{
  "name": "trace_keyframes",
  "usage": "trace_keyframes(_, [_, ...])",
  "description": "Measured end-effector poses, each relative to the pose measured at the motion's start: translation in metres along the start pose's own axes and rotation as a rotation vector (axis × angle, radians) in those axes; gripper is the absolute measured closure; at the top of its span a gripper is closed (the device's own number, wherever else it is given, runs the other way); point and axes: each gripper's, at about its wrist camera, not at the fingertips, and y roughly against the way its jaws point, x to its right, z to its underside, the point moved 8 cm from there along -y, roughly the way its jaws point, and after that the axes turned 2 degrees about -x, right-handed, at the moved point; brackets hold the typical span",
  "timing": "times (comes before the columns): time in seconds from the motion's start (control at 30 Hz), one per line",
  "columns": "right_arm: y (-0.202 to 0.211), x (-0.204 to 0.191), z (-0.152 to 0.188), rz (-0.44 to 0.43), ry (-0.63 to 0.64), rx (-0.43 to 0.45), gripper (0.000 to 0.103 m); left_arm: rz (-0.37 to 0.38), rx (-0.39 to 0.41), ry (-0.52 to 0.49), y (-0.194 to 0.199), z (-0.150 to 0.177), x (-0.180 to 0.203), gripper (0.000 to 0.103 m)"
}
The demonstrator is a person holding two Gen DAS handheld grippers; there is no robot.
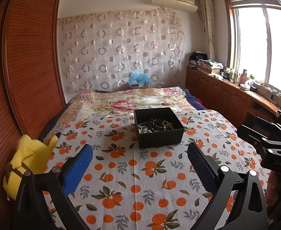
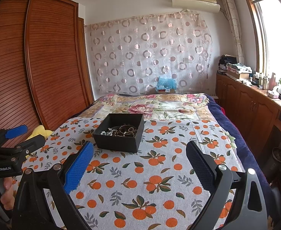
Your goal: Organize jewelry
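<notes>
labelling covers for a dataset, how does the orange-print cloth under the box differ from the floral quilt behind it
The white cloth printed with oranges and green leaves has small repeated motifs; the cream floral quilt has large pink blooms. The cloth lies nearer the grippers and bears the open black jewelry box; the quilt lies farther back, toward the curtained wall, and bears no box. Both are spread flat over the bed.

The box (image 1: 158, 127) sits on the cloth (image 1: 140, 172) at frame centre in the left view, beads (image 1: 156, 126) piled inside it, the quilt (image 1: 129, 100) behind it and the curtain (image 1: 121, 48) further back. At left edge a plush (image 1: 30, 161) lies beside the cloth against the wardrobe (image 1: 25, 67); cabinets (image 1: 217, 94) run along the right under the window (image 1: 259, 44). Both grippers hang low in frame before the box, left gripper (image 1: 139, 169) wide apart, right gripper (image 2: 139, 169) likewise.
</notes>
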Motion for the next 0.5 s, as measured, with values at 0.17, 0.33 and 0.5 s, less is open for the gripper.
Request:
trace_keyframes(0.17, [-0.0002, 0.0000, 0.0003, 0.000, 0.000, -0.001, 0.005, 0.000, 0.000, 0.001, -0.0004, 0.0001, 0.0000, 0.007])
trace_keyframes(0.33, [-0.0005, -0.0003, 0.0009, -0.001, -0.002, 0.000, 0.005, 0.000, -0.002, 0.000, -0.0005, 0.0006, 0.0002, 0.007])
trace_keyframes(0.5, [-0.0002, -0.0001, 0.0007, -0.001, -0.001, 0.000, 0.005, -0.001, -0.001, 0.001, -0.0004, 0.0008, 0.0001, 0.007])
